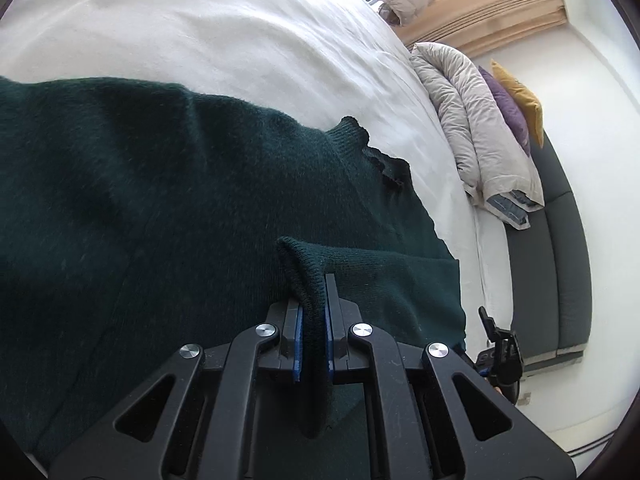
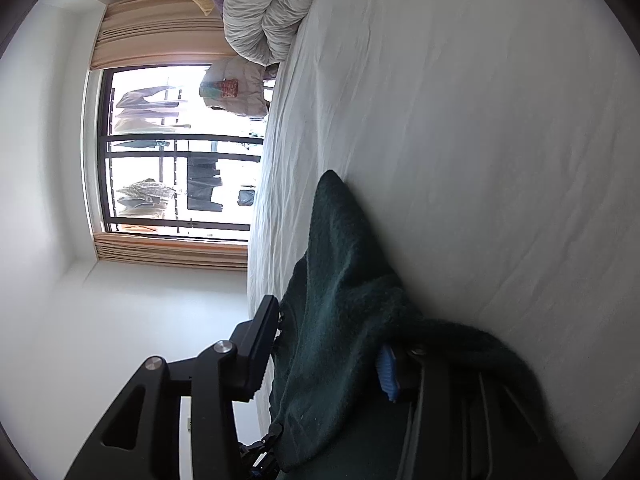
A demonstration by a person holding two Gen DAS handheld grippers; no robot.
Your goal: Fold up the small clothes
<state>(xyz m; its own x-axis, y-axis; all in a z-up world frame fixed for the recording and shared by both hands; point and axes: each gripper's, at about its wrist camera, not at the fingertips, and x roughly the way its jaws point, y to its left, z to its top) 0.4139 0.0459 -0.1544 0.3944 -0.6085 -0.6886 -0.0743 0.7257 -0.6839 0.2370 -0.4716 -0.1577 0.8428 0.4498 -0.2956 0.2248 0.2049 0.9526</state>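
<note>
A dark green knit sweater (image 1: 160,208) lies spread on the white bed sheet (image 1: 208,20). My left gripper (image 1: 314,296) is shut on a ribbed cuff of the sweater (image 1: 304,264), which stands up as a fold between the blue pads. In the right wrist view, a bunched part of the sweater (image 2: 340,280) fills the space between the fingers of my right gripper (image 2: 328,328). Those jaws stand wide apart. The fabric drapes over one finger and half hides its blue pad (image 2: 387,372). The other finger (image 2: 260,344) stays bare beside the cloth.
A folded grey duvet (image 1: 476,132) with purple and yellow cushions (image 1: 516,104) rests at the far end of the bed. A dark grey bench (image 1: 560,264) runs along the wall. A window with peach curtains (image 2: 176,152) lies past the bed's edge.
</note>
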